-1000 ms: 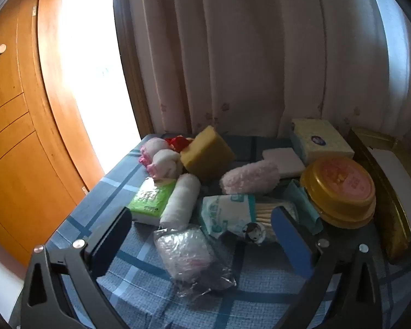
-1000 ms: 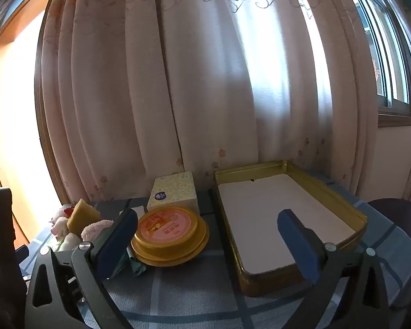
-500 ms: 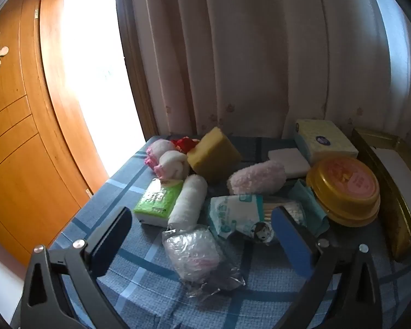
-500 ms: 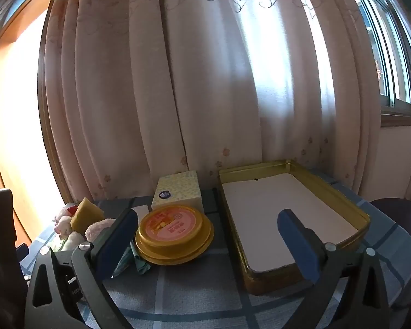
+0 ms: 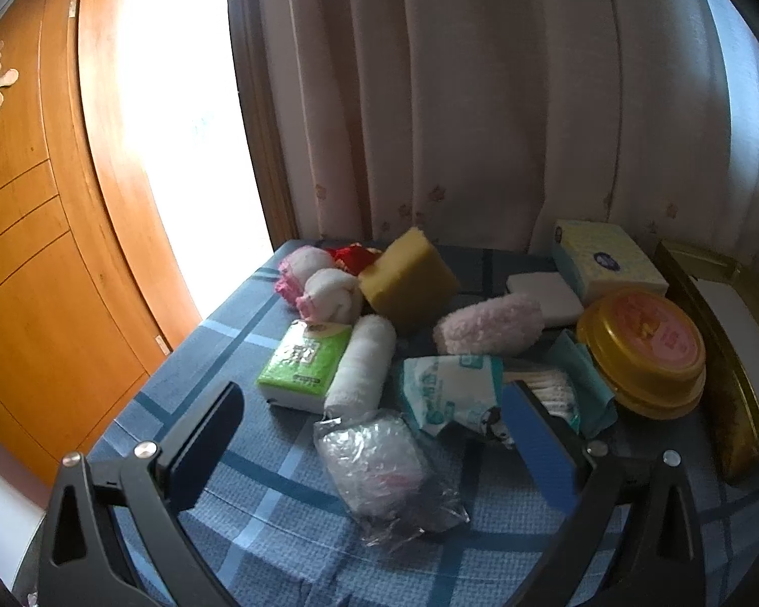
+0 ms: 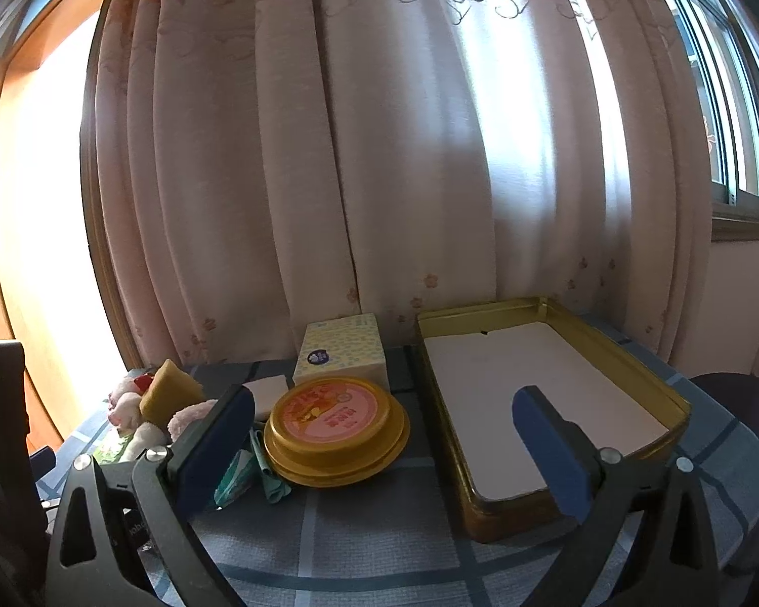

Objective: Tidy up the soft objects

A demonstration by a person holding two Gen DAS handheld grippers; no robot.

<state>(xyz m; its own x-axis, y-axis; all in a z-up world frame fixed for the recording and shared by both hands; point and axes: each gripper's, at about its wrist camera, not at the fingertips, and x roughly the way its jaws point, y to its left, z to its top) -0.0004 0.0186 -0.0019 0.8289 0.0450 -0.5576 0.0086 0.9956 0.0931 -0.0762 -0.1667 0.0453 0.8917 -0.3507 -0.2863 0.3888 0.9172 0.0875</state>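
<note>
Left gripper (image 5: 374, 435): fingers wide apart, nothing between them, held above the near edge of the table. Directly beyond the fingertips lies a clear plastic bag of white soft material (image 5: 374, 460).

Right gripper (image 6: 384, 445): fingers likewise spread and empty, framing a round yellow lidded tub (image 6: 335, 427) to the left and a gold tin tray (image 6: 680, 407) to the right. The tray has a white liner and holds nothing else.

Soft objects, clustered on the left half of the table: green tissue packet (image 5: 306, 359), white rolled towel (image 5: 362, 364), white wipes packet (image 5: 450, 387), pink fluffy roll (image 5: 488, 323), yellow sponge (image 5: 407, 278), pink-and-white plush items (image 5: 324, 288), flat white pad (image 5: 544, 293). A yellow patterned tissue box (image 5: 607, 260) stands far, by the curtain.

Surface: table covered with a blue plaid cloth (image 6: 379, 546).

Room: pale pink curtains (image 6: 379, 152) with small flower print hang just behind the table; wooden door panels (image 5: 30, 253) at left; a window frame (image 6: 733, 152) at right.
</note>
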